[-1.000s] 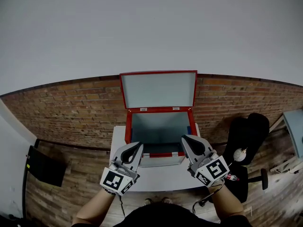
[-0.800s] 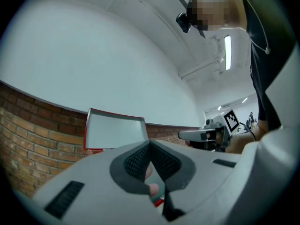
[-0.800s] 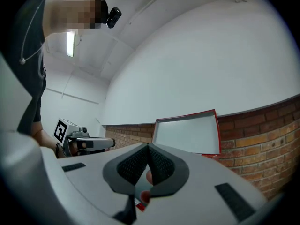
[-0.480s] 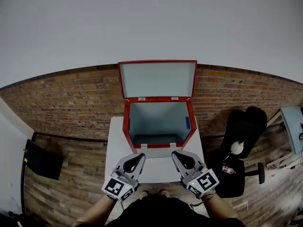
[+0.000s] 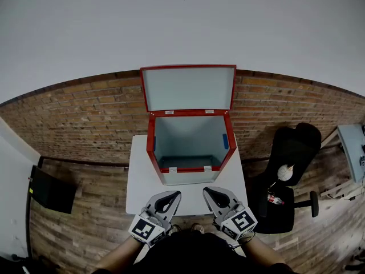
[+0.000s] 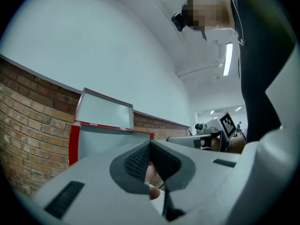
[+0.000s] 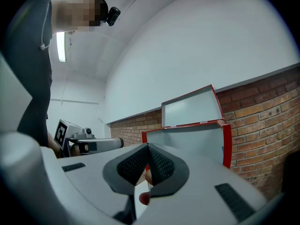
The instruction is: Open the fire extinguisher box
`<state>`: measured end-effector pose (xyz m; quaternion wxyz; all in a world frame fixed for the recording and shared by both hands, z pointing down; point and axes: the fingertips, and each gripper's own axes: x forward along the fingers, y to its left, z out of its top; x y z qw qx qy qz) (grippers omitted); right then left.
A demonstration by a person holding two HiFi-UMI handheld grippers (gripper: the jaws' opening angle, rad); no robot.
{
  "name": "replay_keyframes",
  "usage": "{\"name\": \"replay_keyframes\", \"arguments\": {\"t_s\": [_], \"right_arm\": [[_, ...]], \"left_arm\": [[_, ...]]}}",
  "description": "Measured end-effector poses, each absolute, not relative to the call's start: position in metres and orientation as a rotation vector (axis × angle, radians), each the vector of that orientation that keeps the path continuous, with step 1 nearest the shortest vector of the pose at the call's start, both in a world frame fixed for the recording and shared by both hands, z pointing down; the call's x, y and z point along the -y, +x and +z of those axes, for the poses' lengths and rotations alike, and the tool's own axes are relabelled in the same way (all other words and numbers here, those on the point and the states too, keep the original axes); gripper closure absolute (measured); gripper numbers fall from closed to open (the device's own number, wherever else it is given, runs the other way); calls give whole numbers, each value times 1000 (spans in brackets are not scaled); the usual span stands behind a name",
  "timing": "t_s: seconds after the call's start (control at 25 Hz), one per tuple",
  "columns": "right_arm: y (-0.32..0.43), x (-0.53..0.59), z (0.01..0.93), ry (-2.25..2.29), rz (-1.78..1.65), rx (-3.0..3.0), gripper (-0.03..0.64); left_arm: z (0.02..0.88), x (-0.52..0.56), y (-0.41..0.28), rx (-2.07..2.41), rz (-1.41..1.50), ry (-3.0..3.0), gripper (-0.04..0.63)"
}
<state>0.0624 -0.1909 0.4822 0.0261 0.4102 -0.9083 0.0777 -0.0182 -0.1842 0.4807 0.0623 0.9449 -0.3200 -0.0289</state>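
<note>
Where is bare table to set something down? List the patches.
Bare table lies left of the red box, a narrower strip right of it, and a band between its front wall and the left gripper and right gripper. Behind the box no table shows.

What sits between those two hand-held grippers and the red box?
Nothing: the head view shows only bare white table between the left gripper, the right gripper and the open red box.
</note>
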Motion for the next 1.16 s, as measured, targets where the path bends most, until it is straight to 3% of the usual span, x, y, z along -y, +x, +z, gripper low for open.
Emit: {"name": "replay_keyframes", "arguments": {"t_s": [1.16], "right_arm": [[60,196,486,1288,204,2831,598]], "left_arm": [[483,190,-9,987,-91,2841,548]]}}
